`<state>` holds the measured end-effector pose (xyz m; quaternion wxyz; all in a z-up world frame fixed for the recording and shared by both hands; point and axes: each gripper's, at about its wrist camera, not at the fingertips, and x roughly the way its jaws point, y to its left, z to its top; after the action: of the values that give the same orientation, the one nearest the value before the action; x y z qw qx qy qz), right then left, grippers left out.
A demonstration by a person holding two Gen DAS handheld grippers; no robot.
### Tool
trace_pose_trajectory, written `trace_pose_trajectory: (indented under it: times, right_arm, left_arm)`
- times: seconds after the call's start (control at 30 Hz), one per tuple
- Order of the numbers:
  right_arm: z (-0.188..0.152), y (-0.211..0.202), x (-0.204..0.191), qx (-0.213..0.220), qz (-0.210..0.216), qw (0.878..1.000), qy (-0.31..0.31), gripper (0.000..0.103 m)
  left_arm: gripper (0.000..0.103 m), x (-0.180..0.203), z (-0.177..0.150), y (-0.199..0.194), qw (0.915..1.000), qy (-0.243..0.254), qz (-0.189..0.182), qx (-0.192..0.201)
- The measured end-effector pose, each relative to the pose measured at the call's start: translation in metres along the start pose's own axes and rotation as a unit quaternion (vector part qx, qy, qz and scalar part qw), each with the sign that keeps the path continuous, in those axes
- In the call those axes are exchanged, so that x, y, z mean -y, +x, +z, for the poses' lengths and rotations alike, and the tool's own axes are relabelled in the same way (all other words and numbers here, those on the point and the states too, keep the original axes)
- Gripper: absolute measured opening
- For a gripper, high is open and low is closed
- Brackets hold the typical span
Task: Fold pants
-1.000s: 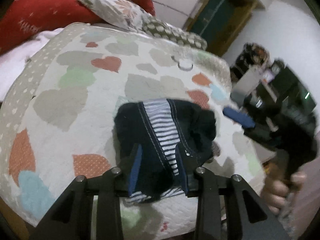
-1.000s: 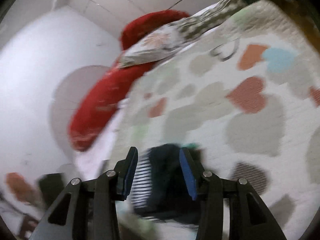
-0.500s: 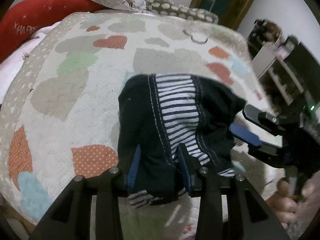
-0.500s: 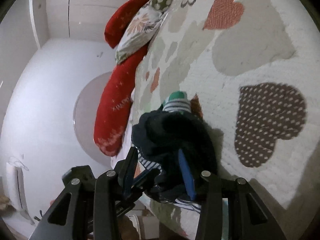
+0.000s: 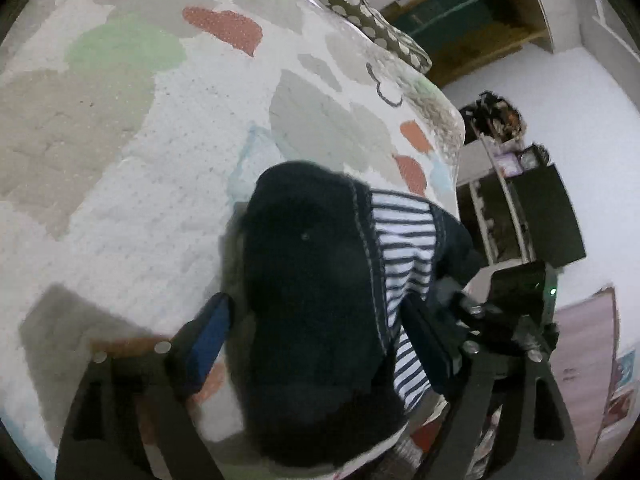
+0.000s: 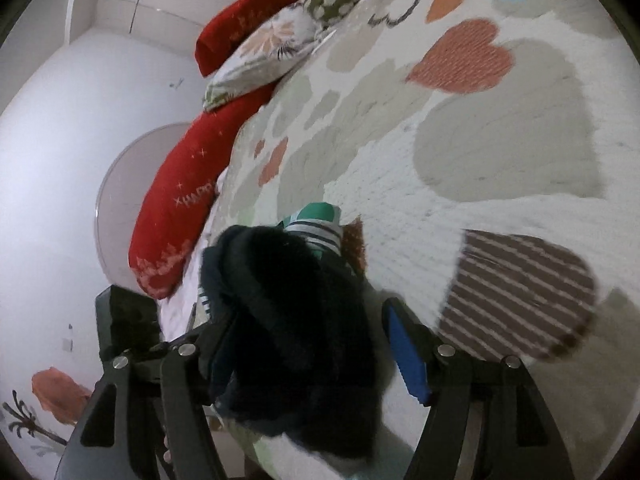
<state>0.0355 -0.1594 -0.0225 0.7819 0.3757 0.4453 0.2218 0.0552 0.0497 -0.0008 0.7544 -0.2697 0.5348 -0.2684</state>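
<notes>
The work surface is a bed covered by a white quilted bedspread printed with grey, green, terracotta and pale blue hearts; one brown striped heart lies beside the right gripper. At the head of the bed sit a red bolster pillow with white lettering, a floral pillow resting on it, and an olive dotted pillow at the far corner. Walls are white. Beyond the far bed edge stand a wooden door frame and a dark shelf unit loaded with small items.

The pants lie bunched at the near edge of the bed. The fabric is dark navy with light contrast stitching, and a navy-and-white striped panel shows along one side. In the right wrist view the same bundle reads as a dark mound with a green-and-striped patch at its far end.

The left gripper has its jaws spread wide, one blue-padded finger on each side of the bundle, with a gap at the visible pad. The right gripper also straddles the bundle with jaws apart; its blue pad stands clear of the cloth, and the opposite finger is buried in fabric.
</notes>
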Motion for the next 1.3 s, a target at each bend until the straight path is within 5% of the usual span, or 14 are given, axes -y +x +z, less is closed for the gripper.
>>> trace_pose_trajectory:
  times: [0.03,0.07,0.17,0.3,0.43,0.53,0.77,0.93,1.1,1.3]
  right_arm:
    - [0.002,0.004,0.000,-0.006,0.012,1.000,0.005,0.043]
    - [0.004,0.007,0.000,-0.016,0.026,0.999,0.014,0.042]
    - [0.014,0.004,-0.014,-0.010,0.021,1.000,-0.004,0.039]
    - [0.042,0.000,-0.036,0.004,0.020,0.999,-0.028,0.039]
    - [0.063,0.013,-0.039,0.010,-0.019,0.999,-0.028,0.052]
    - [0.073,0.028,-0.026,0.009,-0.095,0.995,-0.025,0.067]
    - [0.075,-0.026,-0.048,0.069,-0.047,0.996,-0.045,0.067]
    - [0.078,-0.018,-0.072,0.053,0.028,0.997,-0.048,0.067]
    - [0.077,0.020,-0.043,0.033,0.017,0.999,0.016,0.067]
    - [0.071,0.034,-0.009,0.034,0.040,0.996,0.071,0.065]
  left_arm:
    - [0.061,0.004,0.002,0.001,0.9998,0.003,-0.018,-0.002]
    - [0.052,0.009,0.004,0.002,0.9997,0.007,-0.022,-0.009]
    - [0.045,0.024,0.015,-0.006,0.9996,0.024,-0.008,0.014]
    - [0.045,0.034,0.046,-0.013,0.9988,0.024,0.019,0.038]
    - [0.055,0.031,0.072,0.001,0.9894,0.021,0.131,0.059]
    - [0.055,0.023,0.076,0.001,0.9932,-0.003,0.107,0.045]
    - [0.055,0.042,0.052,-0.045,0.9875,0.031,0.108,0.110]
    - [0.056,0.052,0.062,-0.022,0.9865,0.036,0.122,0.103]
    - [0.058,0.029,0.092,0.015,0.9890,-0.013,0.128,0.073]
    - [0.063,0.013,0.086,0.031,0.9892,-0.013,0.133,0.060]
